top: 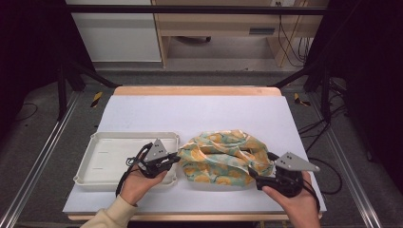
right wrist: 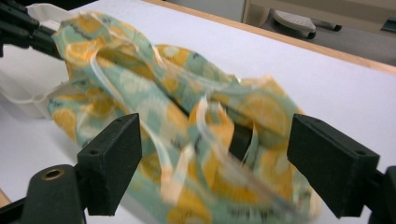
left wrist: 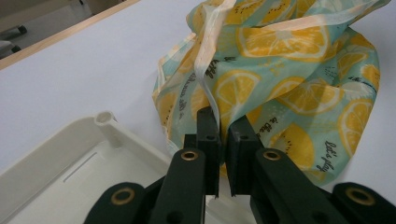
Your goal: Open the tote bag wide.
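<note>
A: Where does the lemon-print cloth (top: 222,156) sit?

B: It lies crumpled on the white desk (top: 199,111), just right of the white tray (top: 102,159), with its left edge at the tray's rim. The heap runs broadly left to right, between the two hands.

A: And the left claw (top: 175,158)?

B: It comes in from the cloth's left end, over the tray's right edge. In the left gripper view the jaws stand almost together, with a pale hem strip of the cloth (left wrist: 280,79) running down into the narrow gap, so the left claw (left wrist: 223,126) looks pinched on that edge.

A: The right one?

B: The right claw (top: 254,176) is at the cloth's near right corner. In the right gripper view its jaws stand wide apart, and the cloth (right wrist: 187,135) bunches between and beyond them. It grips nothing yet; whether a pad brushes the fabric cannot be told through the blur.

A: So what does the next move turn on?

B: Likely the right claw (right wrist: 212,170) closing on the fold straight ahead of it. Each hand is nearest its own end, which would suit pulling the cloth out along its length.
</note>
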{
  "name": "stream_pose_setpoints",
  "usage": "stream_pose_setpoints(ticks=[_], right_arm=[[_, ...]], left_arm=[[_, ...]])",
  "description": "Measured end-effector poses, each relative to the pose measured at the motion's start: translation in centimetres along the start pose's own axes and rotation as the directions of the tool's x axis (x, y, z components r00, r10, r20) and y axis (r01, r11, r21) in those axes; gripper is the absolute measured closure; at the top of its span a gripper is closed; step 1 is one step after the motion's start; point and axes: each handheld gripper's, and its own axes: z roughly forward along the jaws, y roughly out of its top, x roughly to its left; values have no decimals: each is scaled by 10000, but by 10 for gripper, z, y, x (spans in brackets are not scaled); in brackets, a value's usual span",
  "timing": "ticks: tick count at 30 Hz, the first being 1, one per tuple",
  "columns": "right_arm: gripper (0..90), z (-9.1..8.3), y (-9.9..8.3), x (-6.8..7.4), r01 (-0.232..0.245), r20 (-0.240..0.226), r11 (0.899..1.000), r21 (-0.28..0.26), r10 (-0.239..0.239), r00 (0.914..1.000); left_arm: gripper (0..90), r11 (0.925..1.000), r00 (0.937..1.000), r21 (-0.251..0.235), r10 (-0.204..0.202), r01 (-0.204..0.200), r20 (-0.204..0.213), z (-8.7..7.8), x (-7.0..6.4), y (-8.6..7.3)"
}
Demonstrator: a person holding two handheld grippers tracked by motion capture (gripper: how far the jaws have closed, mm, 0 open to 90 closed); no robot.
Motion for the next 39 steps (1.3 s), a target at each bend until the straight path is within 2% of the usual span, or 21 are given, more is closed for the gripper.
stream_pose_setpoints(ticks=[1,6,7,10,11,13,14,16,17,18,20,22,23,24,25,26,28,31,36,38,39], right_arm=[[213,8,15,-2,145,29,9996,257,-146,9999],[341,28,35,-5,292,-140,9957,880,-281,9995],[398,42,42,-7,418,-269,9902,1335,-385,9989],[425,53,44,-10,370,-288,9839,1746,-324,9991],[455,65,45,-12,244,-438,9775,2096,-156,9989],[475,69,44,-12,185,-484,9738,2266,-77,9988],[546,76,40,-14,167,-577,9641,2652,-14,9983],[627,78,36,-13,126,-729,9574,2886,89,9973],[715,77,32,-12,134,-815,9563,2922,109,9966],[715,77,32,-12,134,-815,9563,2922,109,9966],[841,68,26,-10,105,-882,9652,2613,130,9960],[853,57,22,-7,263,-824,9767,2129,-89,9966],[853,57,22,-7,263,-824,9767,2129,-89,9966],[871,43,16,-3,438,-896,9880,1479,-307,9955],[871,43,16,-3,438,-896,9880,1479,-307,9955],[877,26,6,3,613,-1033,9949,800,-529,9932],[880,14,-5,8,671,-1220,9975,218,-639,9905],[882,2,-26,14,736,-1676,9972,-147,-750,9830],[886,5,-52,18,940,-2277,9951,320,-843,9701],[888,10,-60,21,1276,-2533,9880,874,-1019,9620],[891,15,-64,23,1499,-2551,9792,1368,-1114,9605]], left_arm=[[857,10000,10000,5,12,-12,19,0,0,0],[857,9998,9999,90,152,-152,15,1,-1,0],[857,9998,9998,104,179,-180,38,2,-1,0],[857,9997,9998,115,202,-202,35,2,-1,0],[857,9997,9998,115,213,-214,50,2,-2,0],[858,9997,9998,117,218,-218,49,2,-2,0],[858,9996,9997,135,238,-238,62,3,-2,0],[859,9995,9996,159,270,-271,59,3,-2,0],[858,9995,9996,159,270,-271,59,3,-2,0],[858,9994,9996,180,285,-286,64,3,-2,0],[858,9992,9994,214,337,-337,2,4,-2,1],[858,9992,9994,217,335,-335,-17,5,-2,1],[858,9993,9995,212,317,-317,-31,5,-2,1],[859,9993,9995,229,290,-287,-98,6,0,1],[862,9993,9995,229,290,-287,-98,6,0,1],[865,9989,9991,271,385,-381,-179,7,0,3],[868,9985,9983,276,488,-479,-316,8,1,5],[868,9989,9980,191,432,-424,-457,9,2,6],[868,9995,9973,81,325,-321,-657,10,6,7],[869,9996,9967,0,268,-269,-770,9,9,6],[870,9996,9965,-46,258,-263,-797,8,9,6]])
